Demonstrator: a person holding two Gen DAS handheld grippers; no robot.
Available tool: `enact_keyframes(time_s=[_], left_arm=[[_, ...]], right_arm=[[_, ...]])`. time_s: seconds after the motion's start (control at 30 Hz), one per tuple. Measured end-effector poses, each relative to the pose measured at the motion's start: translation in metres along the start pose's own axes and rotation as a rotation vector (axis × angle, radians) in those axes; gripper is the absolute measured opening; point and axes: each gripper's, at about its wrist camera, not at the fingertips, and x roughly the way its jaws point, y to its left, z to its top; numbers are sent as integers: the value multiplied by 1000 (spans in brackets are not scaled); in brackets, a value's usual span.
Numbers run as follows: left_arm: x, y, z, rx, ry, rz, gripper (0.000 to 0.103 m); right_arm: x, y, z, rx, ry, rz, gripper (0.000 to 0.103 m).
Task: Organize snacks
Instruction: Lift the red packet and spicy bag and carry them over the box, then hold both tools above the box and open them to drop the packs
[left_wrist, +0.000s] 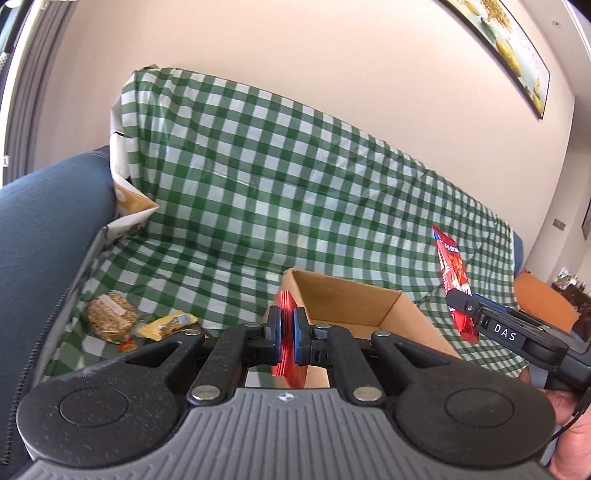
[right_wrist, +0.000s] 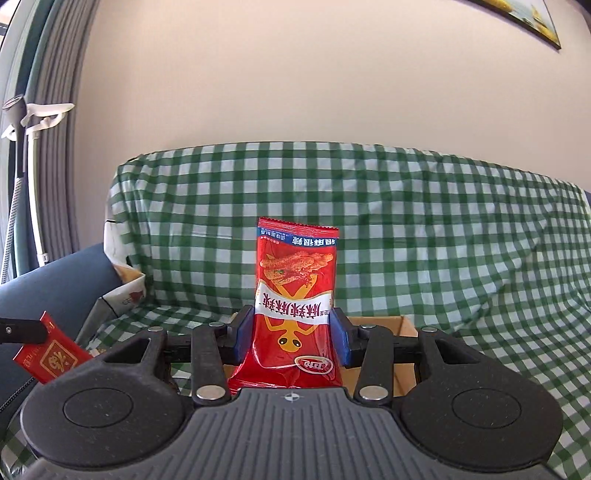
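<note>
Pinching thin red packet (left_wrist: 286, 325) edge-on in left gripper (left_wrist: 287, 328), over cardboard box (left_wrist: 354, 306). Clamping upside-down red snack bag (right_wrist: 293, 306) in right gripper (right_wrist: 292, 334), "DAS" on finger. Lying left on checked cloth (left_wrist: 258, 166): round oat cake (left_wrist: 110, 315), yellow packet (left_wrist: 168, 325).

wall picture (left_wrist: 517, 48) cut off

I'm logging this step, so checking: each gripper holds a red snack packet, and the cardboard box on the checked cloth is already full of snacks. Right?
Not quite. The cardboard box looks empty in the left wrist view; its bare inside shows. The rest stands: the left gripper and the right gripper each hold a red packet.
</note>
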Motion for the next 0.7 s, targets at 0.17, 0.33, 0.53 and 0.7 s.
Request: enact_keyframes(time_s=[0.17,0.33,0.53,0.7], left_arm=[[10,-11,-1,28,-3,-32,6],[19,-23,5,39,-6,-68,6],[39,-49,27,53,-38,-130,6],[64,-77,42,65,-62,-190,6]], right_arm=[[-9,0,-4,-28,-17,-7,45],[-7,-6,-3,-36,-12,-20,45],[-11,-12,-2,-26,-24,-53,45],[-13,-16,-3,-33,-23,-84,45]])
